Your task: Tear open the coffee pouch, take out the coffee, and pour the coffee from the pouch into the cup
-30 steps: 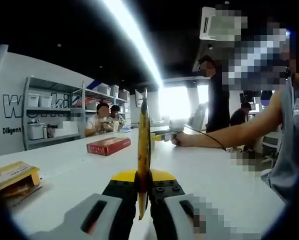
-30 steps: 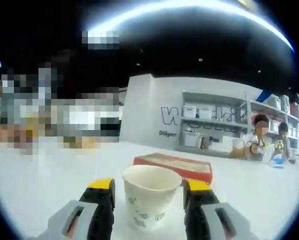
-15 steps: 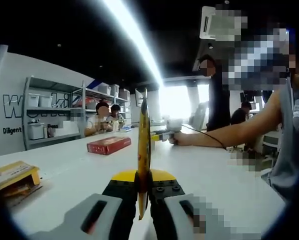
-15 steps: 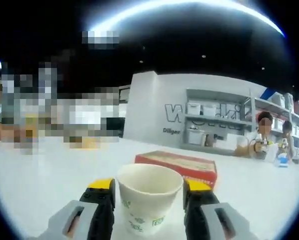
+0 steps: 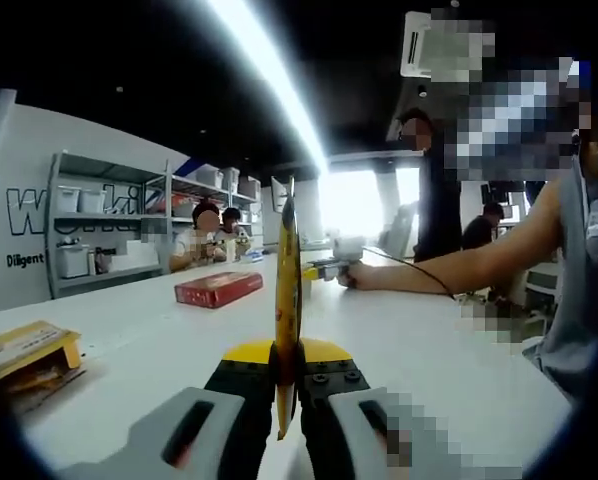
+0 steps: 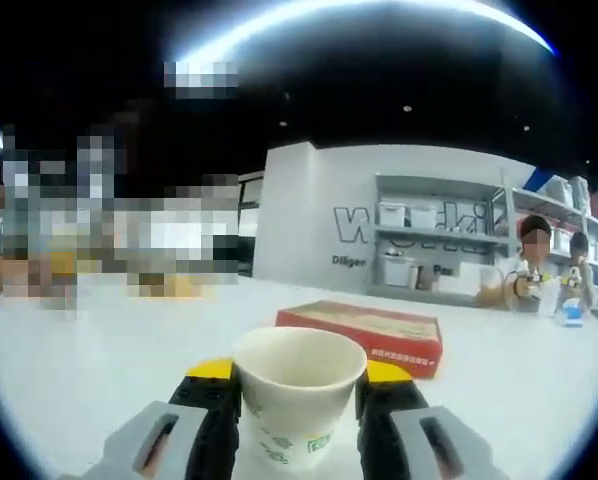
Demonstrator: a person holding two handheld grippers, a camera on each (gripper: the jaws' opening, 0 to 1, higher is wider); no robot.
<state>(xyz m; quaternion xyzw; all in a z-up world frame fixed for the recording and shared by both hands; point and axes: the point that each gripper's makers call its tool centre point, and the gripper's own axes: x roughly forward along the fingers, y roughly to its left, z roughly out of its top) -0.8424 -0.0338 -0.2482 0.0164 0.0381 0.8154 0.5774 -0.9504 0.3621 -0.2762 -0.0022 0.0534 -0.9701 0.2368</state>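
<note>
Red box and yellow box well apart on white table.

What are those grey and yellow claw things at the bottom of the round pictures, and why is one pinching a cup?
They are grabbing tools that a person holds, one in each hand. A small camera rides on each tool, so each round picture looks out along its own two claws. In the left gripper view, the left gripper is shut on a yellow coffee pouch, held upright and seen edge-on. In the right gripper view, the right gripper has its claws against both sides of a white paper cup. Both are over a long white table. A red box lies behind the cup, and a yellow box sits at the left.
</note>
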